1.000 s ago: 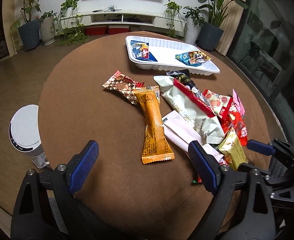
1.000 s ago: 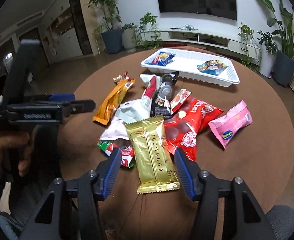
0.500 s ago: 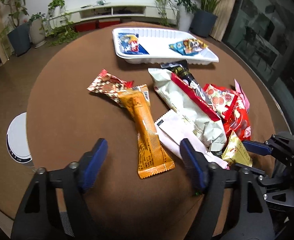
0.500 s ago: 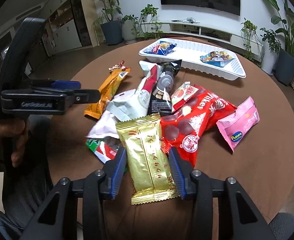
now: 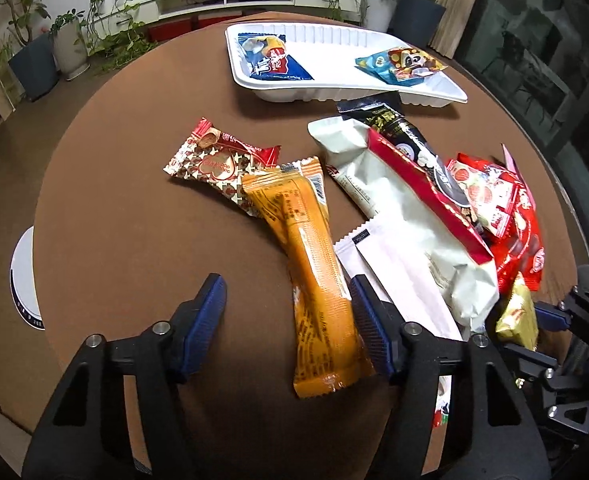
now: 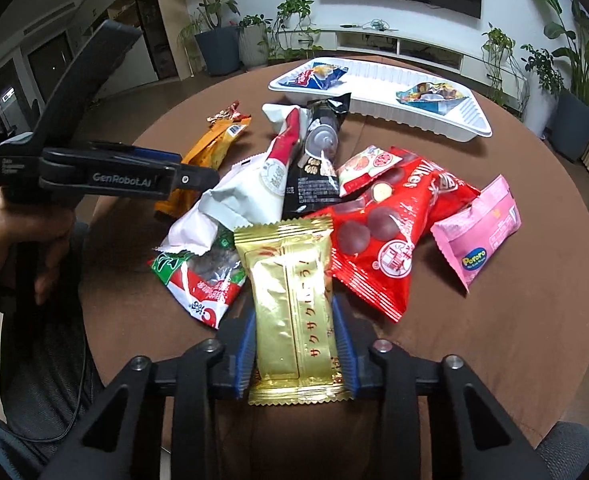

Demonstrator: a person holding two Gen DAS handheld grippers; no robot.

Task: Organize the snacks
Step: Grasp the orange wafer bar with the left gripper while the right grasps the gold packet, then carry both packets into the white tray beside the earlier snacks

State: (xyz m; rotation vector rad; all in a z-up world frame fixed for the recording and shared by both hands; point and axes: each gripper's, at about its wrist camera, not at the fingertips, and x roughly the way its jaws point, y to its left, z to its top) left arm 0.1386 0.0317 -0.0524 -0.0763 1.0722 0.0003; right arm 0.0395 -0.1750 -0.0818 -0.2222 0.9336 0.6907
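Note:
My right gripper (image 6: pixel 294 334) is shut on the gold snack pack (image 6: pixel 292 304), its blue pads pressing both long sides near the table's front edge. My left gripper (image 5: pixel 288 312) is open; the orange snack bar (image 5: pixel 308 264) lies between its fingers, close to the right pad. A pile of snacks lies mid-table: a white-and-red pack (image 6: pixel 254 184), a black pack (image 6: pixel 318 156), a red chocolate bag (image 6: pixel 382 240) and a pink pack (image 6: pixel 478 232). The white tray (image 5: pixel 322 94) at the far side holds two packs.
A red star-patterned pack (image 5: pixel 218 164) lies left of the orange bar. A green-and-red pack (image 6: pixel 202 280) lies left of the gold one. The round brown table (image 5: pixel 134 220) drops off on all sides. A white round appliance (image 5: pixel 22 280) stands below the left edge.
My right gripper has closed on the gold pack. My left gripper has moved forward over the near end of the orange bar, still open.

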